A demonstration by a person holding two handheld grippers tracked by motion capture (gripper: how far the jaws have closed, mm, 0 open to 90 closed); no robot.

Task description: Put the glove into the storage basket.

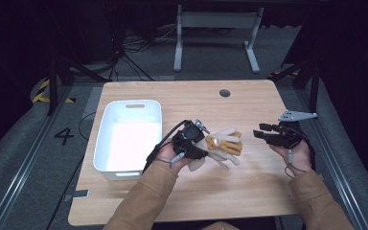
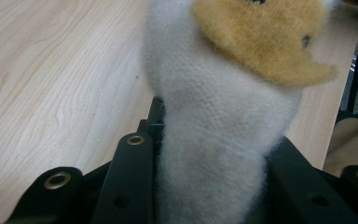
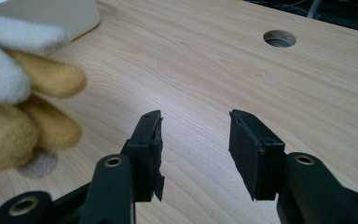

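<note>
A plush toy (image 1: 224, 143), white with tan-yellow parts, lies near the middle of the wooden table (image 1: 230, 191). My left gripper (image 1: 202, 143) is at the toy's left end, shut on a white limb. In the left gripper view that white limb (image 2: 219, 116) fills the gap between the jaws of the left gripper (image 2: 214, 154), with a tan patch above it. My right gripper (image 1: 260, 131) hovers to the right of the toy, apart from it, open and holding nothing. In the right gripper view the right gripper (image 3: 195, 135) gapes over bare wood, with the toy (image 3: 23, 107) at the left.
A white plastic bin (image 1: 135, 102) stands on the table's left side, close to my left hand; its corner (image 3: 70, 16) shows in the right gripper view. A round cable hole (image 1: 224, 93) sits near the far edge. Bare wood stretches along the front and right.
</note>
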